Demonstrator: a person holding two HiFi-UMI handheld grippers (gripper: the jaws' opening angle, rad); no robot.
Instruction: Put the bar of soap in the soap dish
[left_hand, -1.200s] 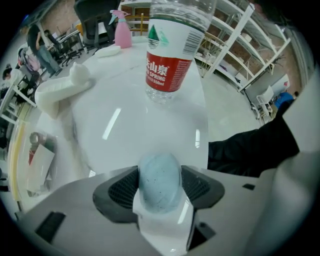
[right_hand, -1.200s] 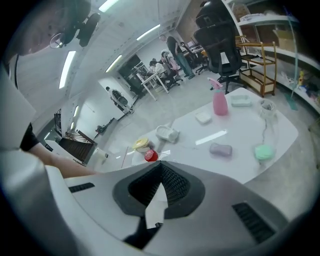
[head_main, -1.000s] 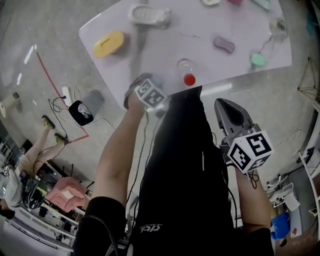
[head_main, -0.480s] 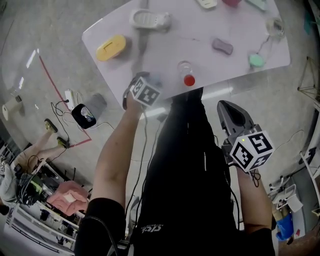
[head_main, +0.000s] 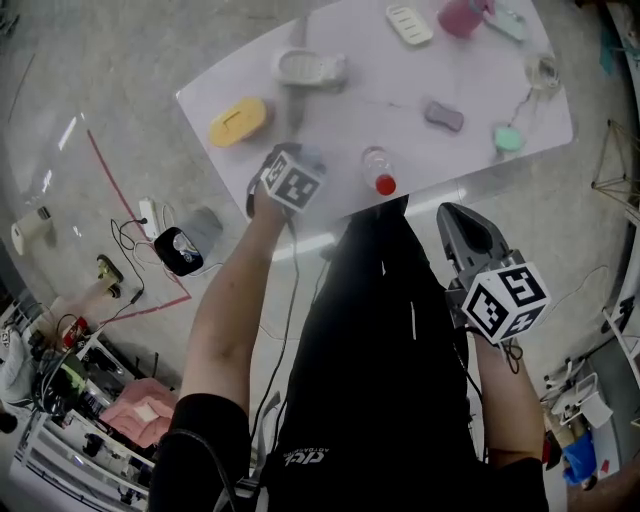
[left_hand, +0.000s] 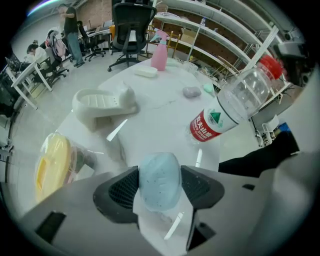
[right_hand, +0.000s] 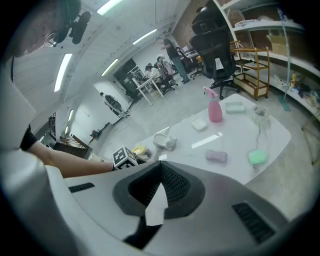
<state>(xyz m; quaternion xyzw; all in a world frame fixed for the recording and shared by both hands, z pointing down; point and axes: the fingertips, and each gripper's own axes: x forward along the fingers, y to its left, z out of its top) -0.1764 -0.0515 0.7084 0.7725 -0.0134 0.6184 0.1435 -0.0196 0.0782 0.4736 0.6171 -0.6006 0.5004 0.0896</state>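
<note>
Plainly, the pale blue oval bar of soap (left_hand: 160, 177) sits clamped between the dark ribbed pads of the left gripper (left_hand: 159, 192), over the near edge of the white table (left_hand: 165, 107). Farther off lies the cream ribbed soap dish (left_hand: 102, 102), well apart from the soap. A yellow oval soap box (left_hand: 52, 165) rests at the left, and a clear plastic bottle with a red cap (left_hand: 235, 107) stands to the right. The right gripper (right_hand: 160, 172) hangs off the table's near side, jaws pressed together on nothing.

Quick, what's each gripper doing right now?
Left gripper: closed on a pale blue oval bar of soap.
Right gripper: shut, empty.
</note>
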